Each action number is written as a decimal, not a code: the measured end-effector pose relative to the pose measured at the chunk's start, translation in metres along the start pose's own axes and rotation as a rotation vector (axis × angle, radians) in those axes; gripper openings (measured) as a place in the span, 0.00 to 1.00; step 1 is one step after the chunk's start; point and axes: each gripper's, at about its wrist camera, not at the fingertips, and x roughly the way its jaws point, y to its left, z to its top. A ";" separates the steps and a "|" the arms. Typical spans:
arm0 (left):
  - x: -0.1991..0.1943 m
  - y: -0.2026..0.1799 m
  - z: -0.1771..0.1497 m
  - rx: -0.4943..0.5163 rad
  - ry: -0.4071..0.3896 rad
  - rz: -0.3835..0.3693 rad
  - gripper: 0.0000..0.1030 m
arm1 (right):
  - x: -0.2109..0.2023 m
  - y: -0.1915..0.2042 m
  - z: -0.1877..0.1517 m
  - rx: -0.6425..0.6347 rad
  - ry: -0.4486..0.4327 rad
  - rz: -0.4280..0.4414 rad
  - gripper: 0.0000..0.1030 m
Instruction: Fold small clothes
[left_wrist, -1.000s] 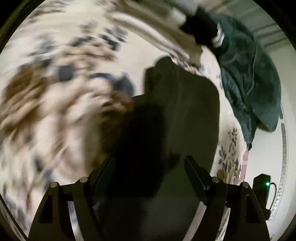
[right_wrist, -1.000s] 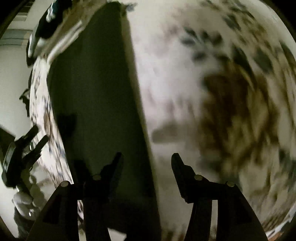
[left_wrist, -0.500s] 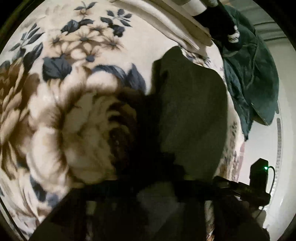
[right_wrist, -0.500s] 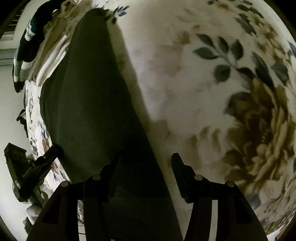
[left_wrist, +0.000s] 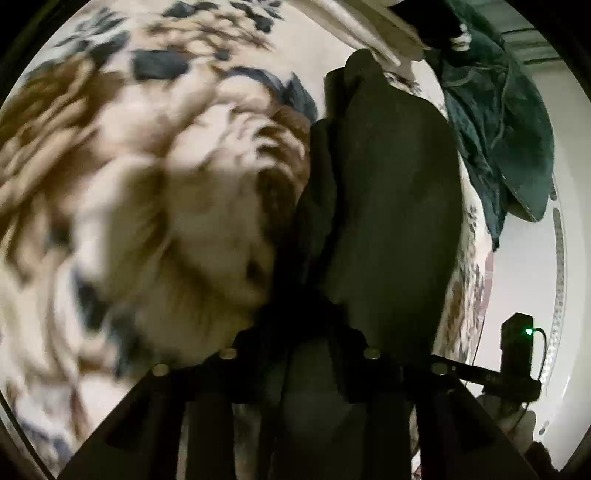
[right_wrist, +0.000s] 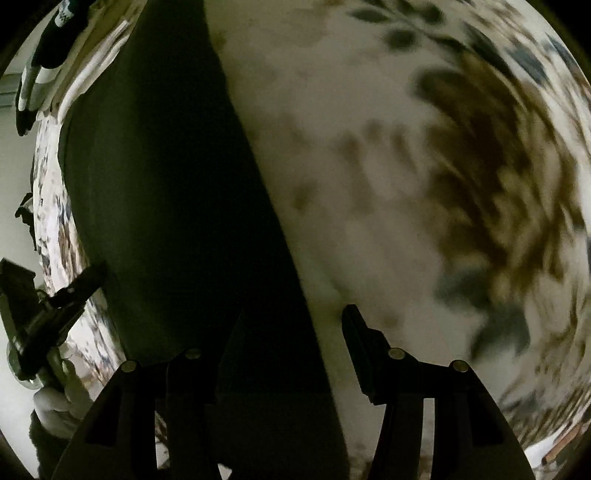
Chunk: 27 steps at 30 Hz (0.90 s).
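A dark olive garment (left_wrist: 391, 192) lies flat on a floral blanket (left_wrist: 155, 206). My left gripper (left_wrist: 306, 336) is low over the garment's near left edge. Its jaws are closing, and a darker bunched fold of the cloth runs up from between them. My right gripper (right_wrist: 295, 328) stands open astride the garment's (right_wrist: 166, 192) long right edge. Its left finger is over the cloth and its right finger over the blanket (right_wrist: 388, 166). Each view also shows the other gripper at the garment's far side: the right one (left_wrist: 517, 354) and the left one (right_wrist: 55, 306).
A teal garment (left_wrist: 509, 122) lies heaped at the blanket's far right corner. A black item with white stripes (right_wrist: 40, 55) and a stack of pale folded cloth (left_wrist: 369, 29) sit beyond the olive garment. The blanket ends just past the garment's other side.
The left gripper's jaws have narrowed from wide open and it has come in over the garment's left edge, where cloth now bunches between them. The right gripper shifted a little with its gap unchanged.
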 end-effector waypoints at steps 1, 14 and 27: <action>-0.008 0.001 -0.015 0.004 0.013 -0.017 0.60 | -0.004 -0.008 -0.008 0.011 0.010 0.007 0.54; 0.008 0.048 -0.176 -0.197 0.193 -0.027 0.76 | 0.038 -0.077 -0.162 0.056 0.234 0.116 0.54; 0.037 0.025 -0.191 -0.085 0.172 0.087 0.77 | 0.076 -0.057 -0.196 0.065 0.168 0.237 0.56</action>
